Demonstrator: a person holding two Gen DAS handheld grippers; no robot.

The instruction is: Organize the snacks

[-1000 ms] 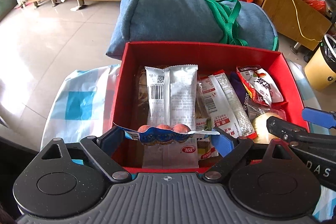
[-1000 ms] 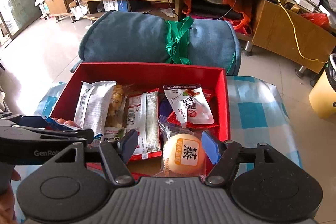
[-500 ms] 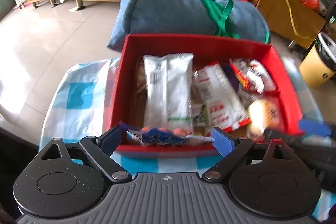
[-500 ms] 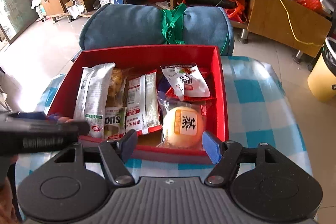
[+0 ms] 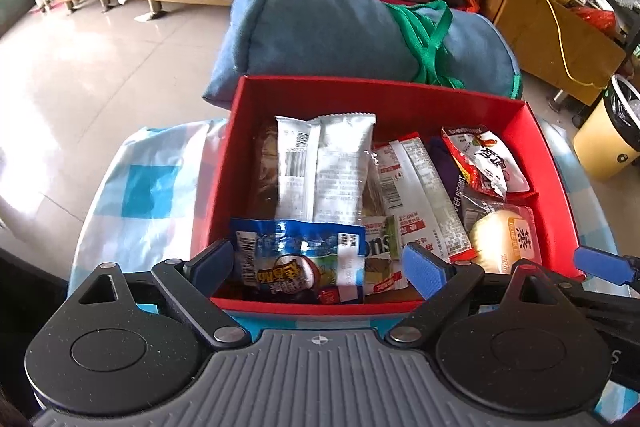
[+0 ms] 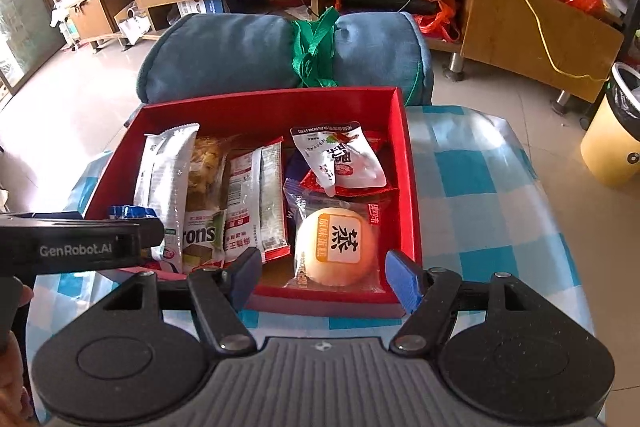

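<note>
Behind the red box (image 6: 404, 155), a rolled blue blanket (image 6: 240, 55), green-strapped.

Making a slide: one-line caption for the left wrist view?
Left gripper, open, over a blue snack packet lying in the red box of snacks.

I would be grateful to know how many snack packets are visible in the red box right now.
At least 7, in the red box; others may lie underneath: blue packet, silver, red-white bar, wafer, red-and-white pouch, bun, purple biscuit.

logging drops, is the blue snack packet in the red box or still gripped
In the box. The blue snack packet lies at the red box's near-left corner, between the open left gripper's fingers, apparently untouched.
</note>
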